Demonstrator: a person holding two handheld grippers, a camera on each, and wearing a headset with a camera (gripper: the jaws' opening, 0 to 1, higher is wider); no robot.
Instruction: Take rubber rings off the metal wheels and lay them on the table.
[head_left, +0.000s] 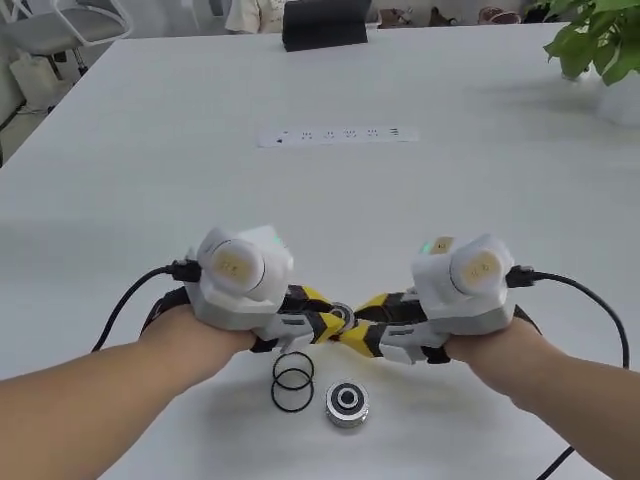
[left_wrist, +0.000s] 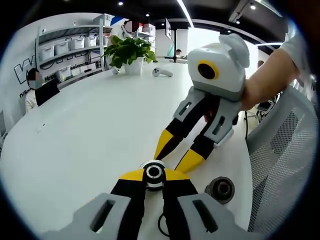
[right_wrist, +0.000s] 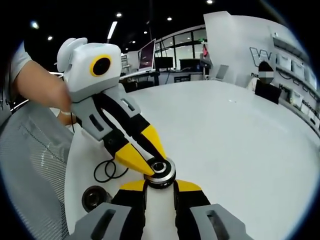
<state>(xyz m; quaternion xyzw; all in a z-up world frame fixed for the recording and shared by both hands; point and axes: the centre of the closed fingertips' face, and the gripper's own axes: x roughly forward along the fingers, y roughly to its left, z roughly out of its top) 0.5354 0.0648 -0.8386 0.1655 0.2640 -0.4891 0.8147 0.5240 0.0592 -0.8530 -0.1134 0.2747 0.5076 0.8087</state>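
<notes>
Tabletop (head_left: 420, 210), left tongs (left_wrist: 153, 176), right tongs (right_wrist: 160, 184) clamp wheel (right_wrist: 160, 171)

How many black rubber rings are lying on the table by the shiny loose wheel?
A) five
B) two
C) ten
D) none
B: two black rings lie overlapping on the table beside the loose metal wheel, while the left gripper and right gripper clamp a second wheel between them.
</notes>
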